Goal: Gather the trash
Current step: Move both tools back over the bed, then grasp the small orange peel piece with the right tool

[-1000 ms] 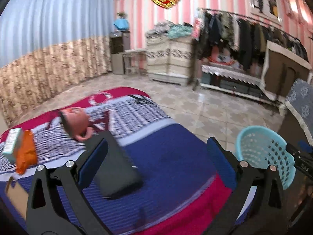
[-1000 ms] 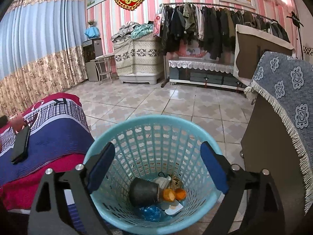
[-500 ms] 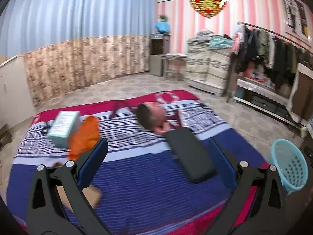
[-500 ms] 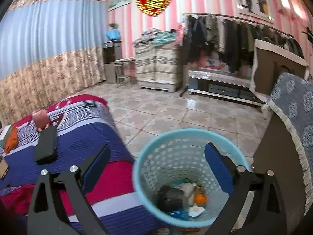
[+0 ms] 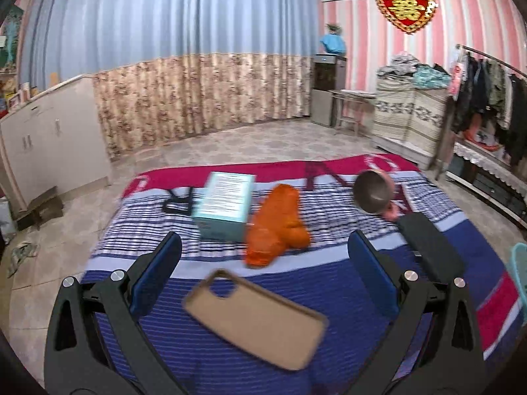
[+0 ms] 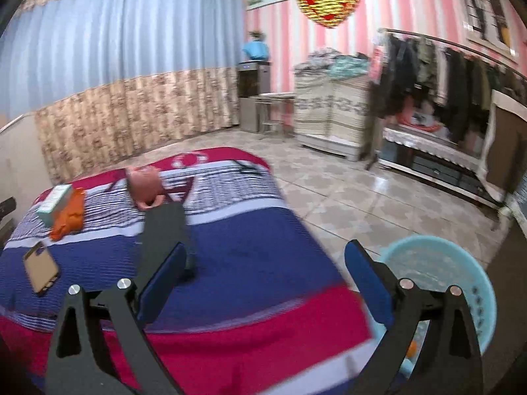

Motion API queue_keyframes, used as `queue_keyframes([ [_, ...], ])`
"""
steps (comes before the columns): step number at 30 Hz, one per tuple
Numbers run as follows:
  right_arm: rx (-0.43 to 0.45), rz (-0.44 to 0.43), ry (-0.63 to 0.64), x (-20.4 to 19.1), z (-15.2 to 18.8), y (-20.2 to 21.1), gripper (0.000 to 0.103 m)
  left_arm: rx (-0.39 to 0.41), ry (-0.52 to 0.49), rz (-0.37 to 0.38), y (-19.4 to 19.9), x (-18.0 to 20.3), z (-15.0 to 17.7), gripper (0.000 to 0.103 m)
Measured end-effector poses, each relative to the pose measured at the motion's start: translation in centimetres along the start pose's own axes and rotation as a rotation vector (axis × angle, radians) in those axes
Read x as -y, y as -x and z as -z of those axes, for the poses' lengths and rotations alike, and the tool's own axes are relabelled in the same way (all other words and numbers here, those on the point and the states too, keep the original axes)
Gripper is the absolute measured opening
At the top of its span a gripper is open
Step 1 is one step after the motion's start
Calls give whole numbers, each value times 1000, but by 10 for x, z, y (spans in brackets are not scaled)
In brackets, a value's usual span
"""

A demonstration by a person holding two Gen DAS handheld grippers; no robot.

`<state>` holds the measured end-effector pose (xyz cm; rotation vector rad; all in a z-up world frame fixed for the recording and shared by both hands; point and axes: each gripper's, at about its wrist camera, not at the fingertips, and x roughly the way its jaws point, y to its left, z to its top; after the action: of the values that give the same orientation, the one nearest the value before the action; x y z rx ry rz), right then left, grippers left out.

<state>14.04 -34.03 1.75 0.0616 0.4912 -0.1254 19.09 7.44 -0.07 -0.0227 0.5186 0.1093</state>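
Note:
My left gripper [image 5: 263, 273] is open and empty above a striped blanket [image 5: 329, 283]. Just in front of it lies a tan phone case [image 5: 255, 319]. Beyond that are a crumpled orange wrapper [image 5: 278, 227], a teal box [image 5: 227, 207], a pink cup [image 5: 374, 194] on its side and a black flat case [image 5: 431, 247]. My right gripper [image 6: 262, 279] is open and empty over the blanket's red edge [image 6: 230, 345]. A light blue trash basket [image 6: 461, 283] stands on the floor at its right, partly behind the right finger [image 6: 369, 283].
The right wrist view also shows the black case [image 6: 166, 230], pink cup [image 6: 146, 187], orange wrapper [image 6: 70, 214], teal box [image 6: 52, 202] and phone case [image 6: 41, 266]. Tiled floor [image 6: 355, 191] lies beyond, with a clothes rack [image 6: 438, 75] and a white cabinet [image 5: 49, 138].
Both grippers swung left, away from the basket and toward the blanket. The phone case, wrapper and box came to the centre of the left view. The basket slid to the right view's edge.

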Motion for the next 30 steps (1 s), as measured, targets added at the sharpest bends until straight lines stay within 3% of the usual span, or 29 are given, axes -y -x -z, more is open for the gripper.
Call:
queue_keyframes([
  [9, -58, -138, 168, -100, 9, -34, 95, -74, 58, -75, -33, -60, 20, 97],
  [16, -87, -244, 242, -168, 0, -68, 95, -102, 98, -127, -57, -84, 44, 97],
  [22, -97, -338, 309, -230, -9, -96, 95, -122, 163, -105, -68, -97, 56, 97],
  [27, -127, -397, 399, -274, -3, -125, 93, -141, 157, -96, -72, -93, 59, 97],
  [30, -153, -432, 447, -295, 1, -141, 83, -151, 161, -90, -74, -92, 58, 97],
])
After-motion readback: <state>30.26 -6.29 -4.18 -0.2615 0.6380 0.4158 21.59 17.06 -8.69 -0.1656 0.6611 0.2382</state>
